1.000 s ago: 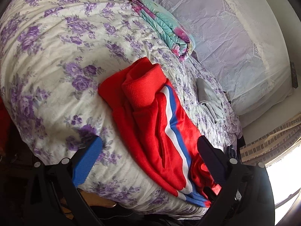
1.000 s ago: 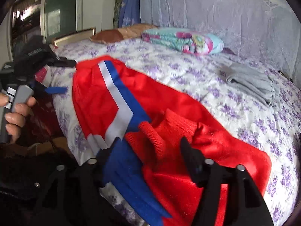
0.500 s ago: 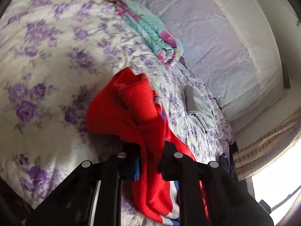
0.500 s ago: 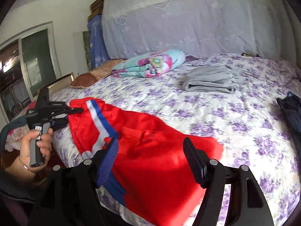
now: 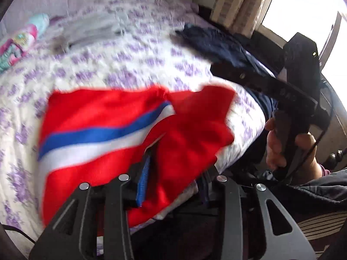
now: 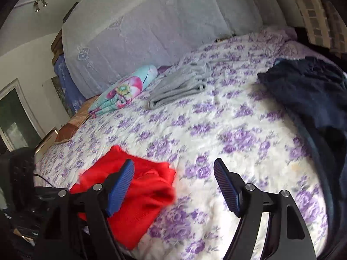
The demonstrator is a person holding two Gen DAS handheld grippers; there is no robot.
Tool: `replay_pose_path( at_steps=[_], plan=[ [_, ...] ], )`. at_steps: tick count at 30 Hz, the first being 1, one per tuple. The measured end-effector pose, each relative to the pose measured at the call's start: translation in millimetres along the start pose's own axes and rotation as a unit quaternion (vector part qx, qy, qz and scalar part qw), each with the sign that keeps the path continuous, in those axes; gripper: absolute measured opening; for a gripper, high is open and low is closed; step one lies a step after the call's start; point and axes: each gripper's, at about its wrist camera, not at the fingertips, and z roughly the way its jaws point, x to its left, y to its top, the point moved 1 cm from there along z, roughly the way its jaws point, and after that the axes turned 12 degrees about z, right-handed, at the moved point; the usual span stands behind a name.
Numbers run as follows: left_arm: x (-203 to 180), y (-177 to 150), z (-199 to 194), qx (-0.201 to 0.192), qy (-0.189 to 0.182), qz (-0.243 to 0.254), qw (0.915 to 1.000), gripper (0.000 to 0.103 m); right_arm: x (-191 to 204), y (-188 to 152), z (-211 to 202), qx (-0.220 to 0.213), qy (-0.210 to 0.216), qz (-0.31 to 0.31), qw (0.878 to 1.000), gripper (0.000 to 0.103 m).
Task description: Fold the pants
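Note:
The red pants [image 5: 121, 130] with a blue and white side stripe lie folded near the front edge of the bed. The left gripper [image 5: 173, 182] has its fingers [image 5: 143, 179] apart, with the front edge of the red cloth draped between them and hiding the right fingertip; I cannot tell if the cloth is gripped. The right gripper [image 6: 173, 186] is open and empty above the bedspread, just right of the pants [image 6: 138, 199]. It also shows in the left wrist view [image 5: 288, 99], held in a hand at the bed's right side.
The bed carries a white bedspread with purple flowers [image 6: 216, 119]. A folded grey garment [image 6: 180, 86] and a teal flowered bundle [image 6: 123, 93] lie at the back. A dark navy garment [image 6: 310, 88] lies at the right edge. A curtain and window [image 5: 303, 6] stand beyond.
The left gripper, shut on the red cloth half a second ago, has opened and swung round to face across the bed. The right gripper has moved right, off the pants. The pants lie flatter.

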Motion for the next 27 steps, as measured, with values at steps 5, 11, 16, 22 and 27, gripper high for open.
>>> replay_pose_path(
  at_steps=[5,11,16,22,27],
  plan=[
    [5,-3,-27,-0.023,0.0,-0.004,0.9997,0.06,2,-11,2,0.046,0.049,0.011,0.998,0.091],
    [1,-8,-78,-0.1,0.013,0.017,0.9947,0.098,17,-10,7,0.123,0.089,0.048,0.987,0.097],
    [33,-21,-41,-0.07,-0.029,-0.061,0.9952,0.098,21,-28,34,0.175,0.055,0.054,0.982,0.022],
    [43,-29,-42,-0.108,-0.031,-0.079,0.9905,0.098,85,-14,-3,0.08,0.094,-0.111,0.986,0.018],
    [53,-38,-27,-0.099,-0.034,-0.082,0.9911,0.098,18,-20,55,0.179,0.03,0.004,0.983,0.054]
  ],
)
